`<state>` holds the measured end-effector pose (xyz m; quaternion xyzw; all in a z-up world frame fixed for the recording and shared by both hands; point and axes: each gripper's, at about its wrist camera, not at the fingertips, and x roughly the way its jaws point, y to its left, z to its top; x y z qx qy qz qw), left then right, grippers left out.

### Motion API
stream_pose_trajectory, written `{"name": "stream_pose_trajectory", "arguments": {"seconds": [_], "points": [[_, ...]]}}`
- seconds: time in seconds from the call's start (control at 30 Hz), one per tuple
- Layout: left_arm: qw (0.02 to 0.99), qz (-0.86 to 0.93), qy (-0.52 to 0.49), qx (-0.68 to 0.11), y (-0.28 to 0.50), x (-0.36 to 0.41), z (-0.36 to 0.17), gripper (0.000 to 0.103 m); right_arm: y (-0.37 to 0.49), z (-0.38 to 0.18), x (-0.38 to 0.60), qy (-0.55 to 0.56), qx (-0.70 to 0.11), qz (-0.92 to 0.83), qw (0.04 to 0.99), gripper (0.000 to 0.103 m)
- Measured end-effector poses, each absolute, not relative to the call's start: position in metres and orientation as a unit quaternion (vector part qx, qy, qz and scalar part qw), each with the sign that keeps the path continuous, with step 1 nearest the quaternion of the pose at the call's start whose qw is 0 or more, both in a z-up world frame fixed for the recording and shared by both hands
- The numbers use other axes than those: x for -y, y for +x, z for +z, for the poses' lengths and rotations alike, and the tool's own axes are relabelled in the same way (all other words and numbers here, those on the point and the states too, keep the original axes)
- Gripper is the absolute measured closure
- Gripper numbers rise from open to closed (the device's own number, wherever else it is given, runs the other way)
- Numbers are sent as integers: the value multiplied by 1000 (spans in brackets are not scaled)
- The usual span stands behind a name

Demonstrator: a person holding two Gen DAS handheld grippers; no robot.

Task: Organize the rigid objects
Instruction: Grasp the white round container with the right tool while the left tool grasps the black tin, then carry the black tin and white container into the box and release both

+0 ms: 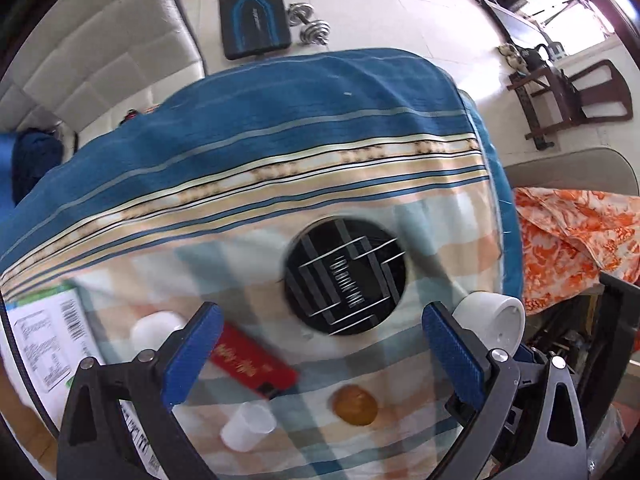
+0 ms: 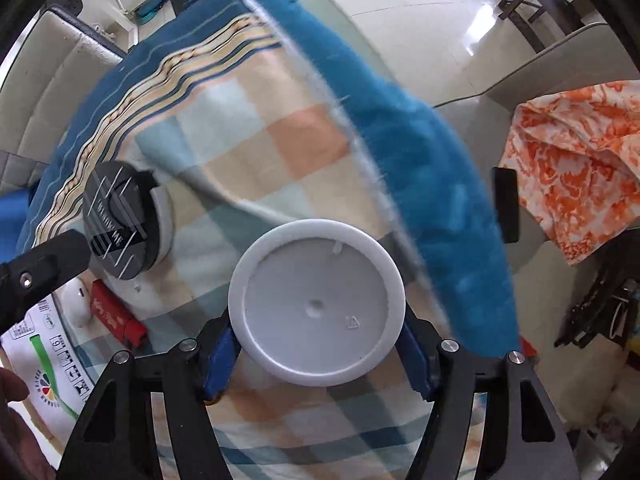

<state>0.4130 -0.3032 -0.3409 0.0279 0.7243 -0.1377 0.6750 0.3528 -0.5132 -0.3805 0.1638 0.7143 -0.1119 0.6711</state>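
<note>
- Right gripper (image 2: 318, 354) was clamped on white jar (image 2: 316, 304), held above checked cloth (image 2: 304, 136); carry step, by my judgement.
- Left gripper (image 1: 320, 344) was spread apart, holding nothing, above black tin (image 1: 346, 276).
- Next move likely calls for a free spot to set the jar down.
- Red box (image 1: 256, 362), small cup (image 1: 248, 426), amber lump (image 1: 355, 405) and carton (image 1: 44, 344) crowded the near cloth.

Black angular gripper frames with silver screws, blue ribbed fingers (image 1: 452, 354) and triangular cut-outs.
</note>
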Motion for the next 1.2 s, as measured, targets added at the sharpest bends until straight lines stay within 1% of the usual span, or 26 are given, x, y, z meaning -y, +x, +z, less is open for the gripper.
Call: {"name": "stream_pose_trajectory", "arguments": {"seconds": [0.17,0.2,0.23,0.27,0.53,0.63,0.7,0.87,0.9,1.03,1.2], "points": [[655,-128,100,-738,421,337,-373,1,353,-389,541,190,-720,-114,658,32],[656,-128,111,-736,421,340,-377,8,353,-391,543,193,-721,-113,656,32],[656,-126,122,-734,421,342,-382,24,354,-391,542,192,-721,-114,656,32],[654,-128,122,-736,420,342,-384,29,355,-393,542,190,-722,-114,655,32],[650,-135,136,-736,389,324,-379,29,345,-394,519,159,-742,-62,648,33],[636,-135,138,-747,387,319,-393,29,345,-400,509,131,-745,-67,651,32],[638,-137,140,-745,386,319,-397,26,347,-404,508,131,-746,-74,649,32],[647,-131,138,-738,388,320,-397,27,353,-413,508,118,-746,-89,649,31],[650,-129,138,-736,384,319,-394,29,354,-413,508,116,-746,-93,649,31],[657,-134,133,-730,373,312,-381,30,353,-401,505,110,-742,-94,654,32],[682,-137,119,-708,352,298,-342,30,339,-372,501,112,-728,-86,670,32]]}}
